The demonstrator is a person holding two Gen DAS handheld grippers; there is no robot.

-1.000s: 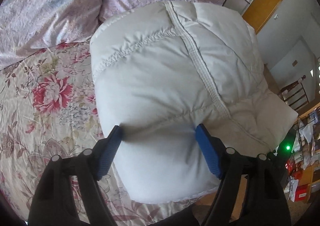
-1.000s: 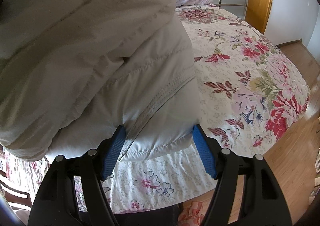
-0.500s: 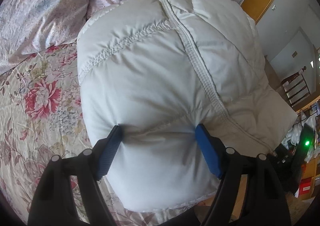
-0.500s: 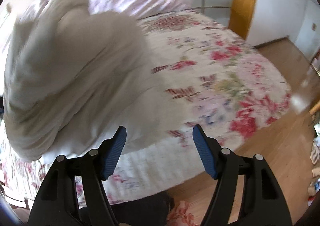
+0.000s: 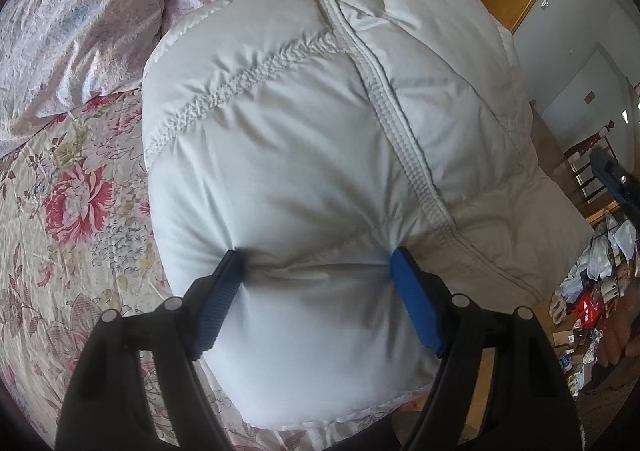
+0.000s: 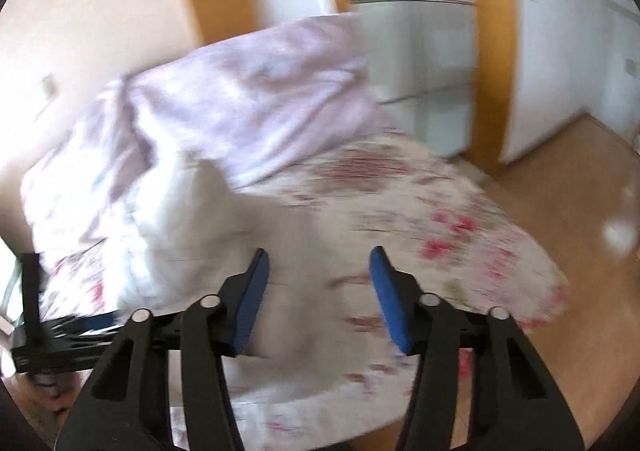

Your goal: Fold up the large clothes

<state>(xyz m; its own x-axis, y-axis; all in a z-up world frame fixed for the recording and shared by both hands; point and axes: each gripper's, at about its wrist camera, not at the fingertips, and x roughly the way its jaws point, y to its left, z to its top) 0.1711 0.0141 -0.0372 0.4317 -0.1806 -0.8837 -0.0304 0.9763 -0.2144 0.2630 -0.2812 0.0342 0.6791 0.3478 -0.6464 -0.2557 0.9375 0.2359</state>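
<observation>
The left gripper (image 5: 316, 263) pinches the near fold of the white coat (image 5: 320, 131), pads dimpling it. The coat lies bunched on the bed (image 5: 60, 219). The right gripper (image 6: 318, 271) is empty, its jaws closing. Beyond lies a lilac quilt (image 6: 240, 91).

coat (image 5: 304, 155): soft puffy white cloth, smooth, a bit shiny
bedspread (image 5: 72, 211): shiny flowered cloth
pads (image 5: 416, 307): blue, ribbed
floor (image 6: 580, 211): glossy wood

Puffy white jacket (image 5: 320, 155), folded, on bed (image 5: 72, 219)
</observation>
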